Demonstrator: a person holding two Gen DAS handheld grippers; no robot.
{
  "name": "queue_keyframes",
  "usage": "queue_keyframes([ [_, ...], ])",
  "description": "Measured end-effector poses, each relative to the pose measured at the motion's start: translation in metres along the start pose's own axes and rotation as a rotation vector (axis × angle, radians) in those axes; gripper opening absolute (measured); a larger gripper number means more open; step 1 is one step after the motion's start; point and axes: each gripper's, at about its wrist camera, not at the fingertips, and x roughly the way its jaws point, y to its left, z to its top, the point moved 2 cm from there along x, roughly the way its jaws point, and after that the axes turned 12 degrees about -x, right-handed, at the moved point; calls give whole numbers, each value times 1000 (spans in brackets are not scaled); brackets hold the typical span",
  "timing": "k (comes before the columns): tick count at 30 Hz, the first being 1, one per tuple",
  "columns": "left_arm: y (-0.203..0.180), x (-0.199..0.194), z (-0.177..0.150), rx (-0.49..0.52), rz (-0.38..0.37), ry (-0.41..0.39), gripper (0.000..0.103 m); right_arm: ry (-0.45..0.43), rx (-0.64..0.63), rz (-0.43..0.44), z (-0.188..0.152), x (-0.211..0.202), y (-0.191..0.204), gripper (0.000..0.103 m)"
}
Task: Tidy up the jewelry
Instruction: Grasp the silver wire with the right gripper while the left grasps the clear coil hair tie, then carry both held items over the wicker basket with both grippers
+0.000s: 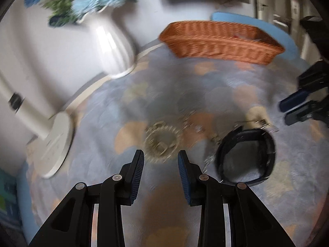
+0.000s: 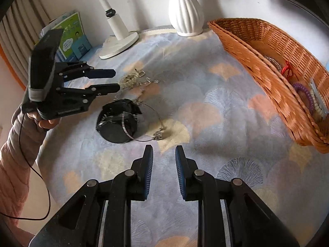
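Observation:
My left gripper (image 1: 161,156) is open and empty, just short of a gold toothed bracelet (image 1: 161,142) on the patterned cloth; it also shows in the right wrist view (image 2: 115,80) above that gold jewelry (image 2: 131,78). A black round band (image 1: 246,156) lies to its right, with a thin silver wire necklace (image 2: 158,121) and chains beside it (image 2: 118,123). My right gripper (image 2: 164,154) is open and empty, short of the necklace's clasp (image 2: 158,134). The orange wicker basket (image 2: 257,61) holds a purple coil bracelet (image 2: 304,94), beads and a red cord.
A white vase (image 2: 185,10) with blue flowers and a white lamp base (image 2: 119,43) stand at the back by the wall. Books (image 2: 72,35) lean at the back left. The left view is motion-blurred.

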Motion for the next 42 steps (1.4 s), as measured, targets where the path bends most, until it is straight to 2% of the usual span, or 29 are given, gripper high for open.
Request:
queue_keyframes([
  [3, -5, 4, 4, 35, -57, 14, 35, 12, 13, 11, -2, 5, -5, 25],
  [5, -10, 10, 5, 51, -68, 32, 34, 18, 21, 16, -2, 8, -6, 25],
  [7, -16, 18, 2, 69, -69, 60, 26, 12, 28, 24, -2, 8, -6, 25],
  [8, -16, 20, 2, 69, -66, 60, 25, 11, 30, 24, -1, 8, -6, 25],
  [9, -15, 19, 4, 51, -84, 58, 17, 9, 30, 22, -1, 8, -6, 25],
  [10, -14, 19, 5, 37, -94, 59, 14, 7, 30, 22, 0, 7, -6, 25],
  [13, -12, 21, 6, 7, -91, 56, 10, -11, 14, 32, -1, 3, -2, 25],
  [19, -7, 17, 5, -71, -84, 37, 9, -12, 9, 21, 3, 0, -3, 25],
  [22, 1, 12, 5, -125, -96, 21, 9, -26, 49, 57, 18, 3, -6, 25],
  [24, 5, 9, 5, -149, -101, 14, 9, -5, 56, 80, 26, 10, -2, 25],
  [27, 10, 4, 5, -170, -92, 8, 9, 71, 12, 27, 28, 29, 11, 25],
  [30, 18, -5, 3, -201, -94, -14, 9, 93, -83, -65, 26, 32, 29, 25],
  [31, 20, -7, 3, -213, -98, -20, 9, 99, -110, -92, 25, 31, 32, 23],
  [32, 24, -11, 2, -230, -105, -28, 9, 104, -135, -124, 23, 31, 36, 16],
  [33, 28, -15, 1, -252, -118, -40, 9, 110, -164, -160, 22, 31, 41, 13],
  [35, 35, -22, 0, -280, -130, -56, 9, 108, -194, -212, 18, 30, 45, 13],
  [38, 41, -34, -2, -320, -167, -83, 9, 73, -143, -197, 18, 17, 38, 13],
  [42, 39, -48, -2, -317, -167, -105, 9, -7, -90, -152, 23, -17, 25, 13],
])
